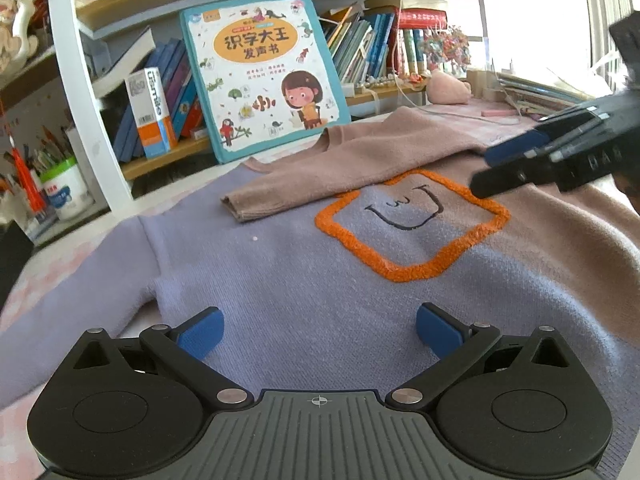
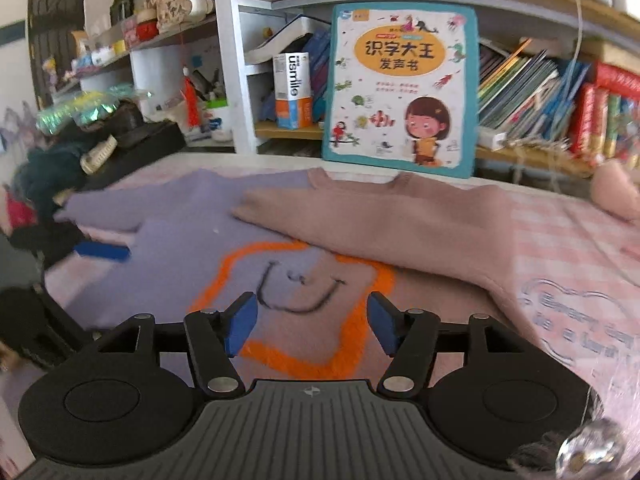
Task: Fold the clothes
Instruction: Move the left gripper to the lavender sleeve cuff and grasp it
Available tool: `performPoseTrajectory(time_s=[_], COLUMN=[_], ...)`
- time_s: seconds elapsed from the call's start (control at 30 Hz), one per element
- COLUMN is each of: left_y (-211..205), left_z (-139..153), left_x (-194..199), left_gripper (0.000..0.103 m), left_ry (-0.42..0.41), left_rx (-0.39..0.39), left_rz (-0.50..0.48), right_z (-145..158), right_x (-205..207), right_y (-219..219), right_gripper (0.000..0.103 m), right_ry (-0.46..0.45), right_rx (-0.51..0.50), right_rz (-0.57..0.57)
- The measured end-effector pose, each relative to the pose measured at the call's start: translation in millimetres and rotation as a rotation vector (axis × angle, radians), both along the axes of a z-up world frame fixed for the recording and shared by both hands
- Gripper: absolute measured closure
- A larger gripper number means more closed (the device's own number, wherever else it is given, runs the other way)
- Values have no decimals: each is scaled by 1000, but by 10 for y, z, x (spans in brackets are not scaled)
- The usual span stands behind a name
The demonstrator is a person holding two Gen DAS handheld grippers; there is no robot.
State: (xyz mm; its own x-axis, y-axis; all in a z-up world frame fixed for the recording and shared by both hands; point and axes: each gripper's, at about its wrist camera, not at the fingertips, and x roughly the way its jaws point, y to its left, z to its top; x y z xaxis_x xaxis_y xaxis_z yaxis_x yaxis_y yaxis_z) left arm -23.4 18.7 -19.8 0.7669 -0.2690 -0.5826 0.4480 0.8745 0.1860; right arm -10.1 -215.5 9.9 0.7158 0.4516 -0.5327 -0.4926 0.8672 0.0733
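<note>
My left gripper (image 1: 318, 330) and right gripper (image 2: 311, 324) hover with fingers apart over the flat lilac-and-pink knitted sweater (image 1: 280, 272), its pink sleeve (image 1: 344, 168) folded across.

sweater (image 1: 280, 280) flat on table (image 2: 560, 232), one sleeve (image 1: 320, 176) folded across it, picture book (image 1: 260, 72) upright behind

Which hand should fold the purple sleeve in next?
Probably the left. The left gripper is open over the sweater's purple half, beside the purple sleeve still spread out. The right gripper hangs over the orange square, near the pink sleeve already folded.
</note>
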Motion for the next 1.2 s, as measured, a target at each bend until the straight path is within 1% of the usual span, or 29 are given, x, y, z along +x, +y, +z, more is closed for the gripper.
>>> performPoseTrajectory(time_s=[0.03,0.13,0.3,0.37,0.43,0.57,0.63,0.73,0.83,0.93,1.03,1.2], left_y=[-17,-60,-121,-118,-66,192,330,505,649,766,894,1109], left_z=[2,5,18,35,92,339,456,560,596,585,553,529], left_x=[-17,-62,-124,-135,-136,-145,-145,-147,-154,-144,-150,-153], left_gripper=[0,0,0,0,0,0,0,0,0,0,0,0], left_ry=[-11,-43,-89,-93,-91,-115,-131,-153,-158,-148,-135,-114], left_rx=[12,46,92,90,60,-19,-33,-39,-32,-1,20,-6], left_rz=[0,1,11,33,59,167,231,320,419,523,614,694], right_z=[-30,-92,-129,-142,-157,-169,-167,-167,-168,-170,-174,-177], right_x=[-41,-147,-229,-233,-227,-229,-224,-231,-248,-256,-233,-195], right_y=[-7,-39,-62,-73,-80,-96,-105,-75,-30,-20,-43,-129], right_gripper=[44,37,35,35,35,33,30,27,23,17,16,16], right_ry=[-5,-18,-65,-74,-76,-68,-62,-66,-75,-83,-83,-70], right_rx=[-14,-42,-51,-40,-29,-9,2,-19,-44,-57,-69,-45], right_rz=[0,2,11,18,24,46,57,54,65,53,-12,-73])
